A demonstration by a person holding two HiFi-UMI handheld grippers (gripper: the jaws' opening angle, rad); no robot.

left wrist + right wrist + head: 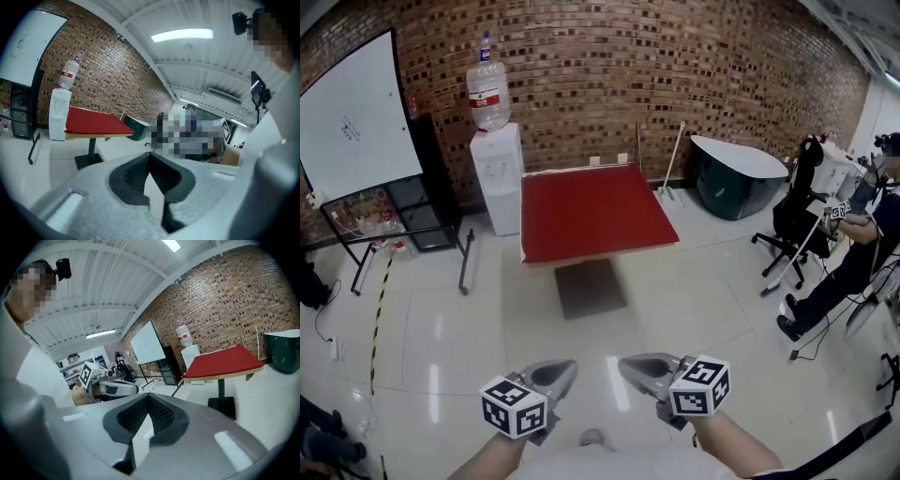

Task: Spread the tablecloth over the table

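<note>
Both claws hung at the near edge of the head view, side by side and just apart. Left claw (pixel 561 372) and right claw (pixel 630 366) each had the jaws pressed together, with nothing between them. Well ahead across the pale floor (pixel 703 300), the red tablecloth (pixel 595 211) lay flat over the tabletop (pixel 220 375), whose tan edge showed beneath it. Just beside the table's left side, a white water dispenser (pixel 499 178) stood against the brick wall (pixel 675 66).

I see the table (pixel 591 289) at 12 o'clock, cloth (pixel 595 211) on it, cooler (pixel 497 173) just beside at 11, whiteboard (pixel 352 117) at 10, tub (pixel 736 178) at 1.
</note>
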